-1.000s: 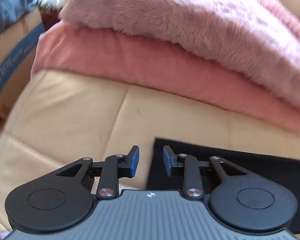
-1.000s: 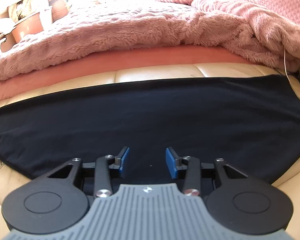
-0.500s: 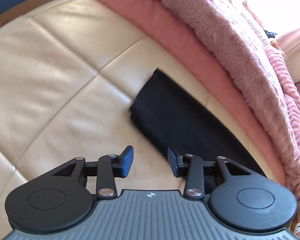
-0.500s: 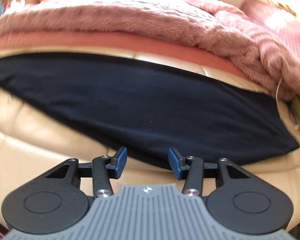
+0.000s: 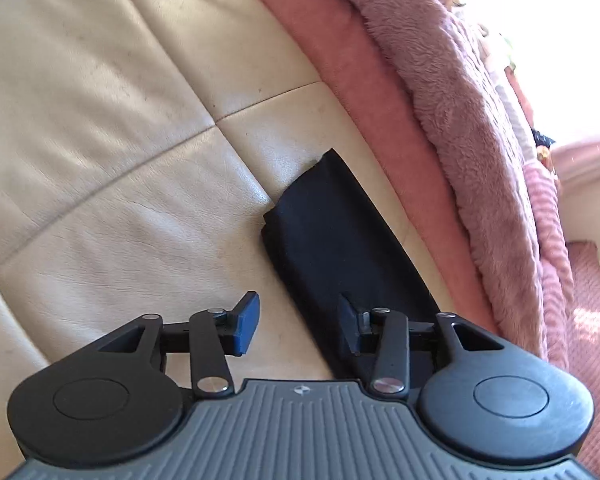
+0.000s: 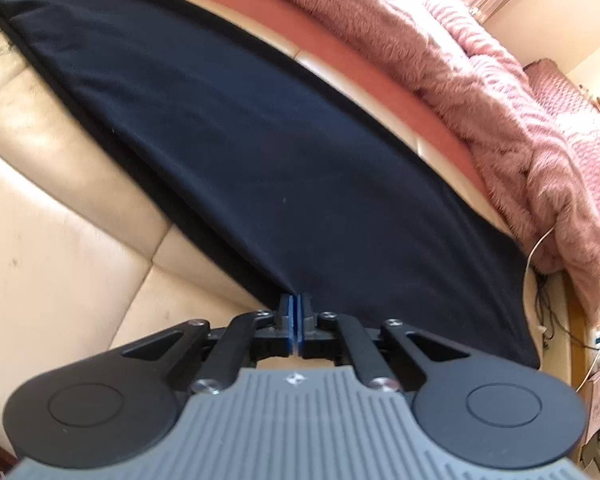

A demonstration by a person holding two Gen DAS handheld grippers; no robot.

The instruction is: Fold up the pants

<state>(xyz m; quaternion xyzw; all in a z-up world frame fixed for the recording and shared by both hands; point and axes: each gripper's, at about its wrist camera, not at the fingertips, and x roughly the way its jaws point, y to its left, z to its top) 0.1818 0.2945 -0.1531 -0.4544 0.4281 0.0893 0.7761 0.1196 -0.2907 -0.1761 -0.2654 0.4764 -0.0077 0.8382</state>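
- The right gripper (image 6: 295, 322) has its blue pads pressed together at the near edge of the black pants (image 6: 260, 148). A pinch of that edge appears caught between them, though the contact itself is hard to make out.
- The left gripper (image 5: 298, 326) has its jaws apart and opening. One finger hovers over bare cushion, the other over the narrow end of the pants (image 5: 332, 240). Nothing is gripped.
- The pants lie flat along a cream leather sofa (image 5: 100, 120), one long dark strip running from the leg end on the left to the wider end on the right.
- Behind them, along the sofa back, sits a fluffy pink blanket (image 6: 440, 52).
- The cloth looks thin, soft and light. It would probably sag and drape when lifted, and slide easily on smooth leather.
- Best holds, judging from the layout: the near corners of each end, pinching all layers together so the fold stays even.
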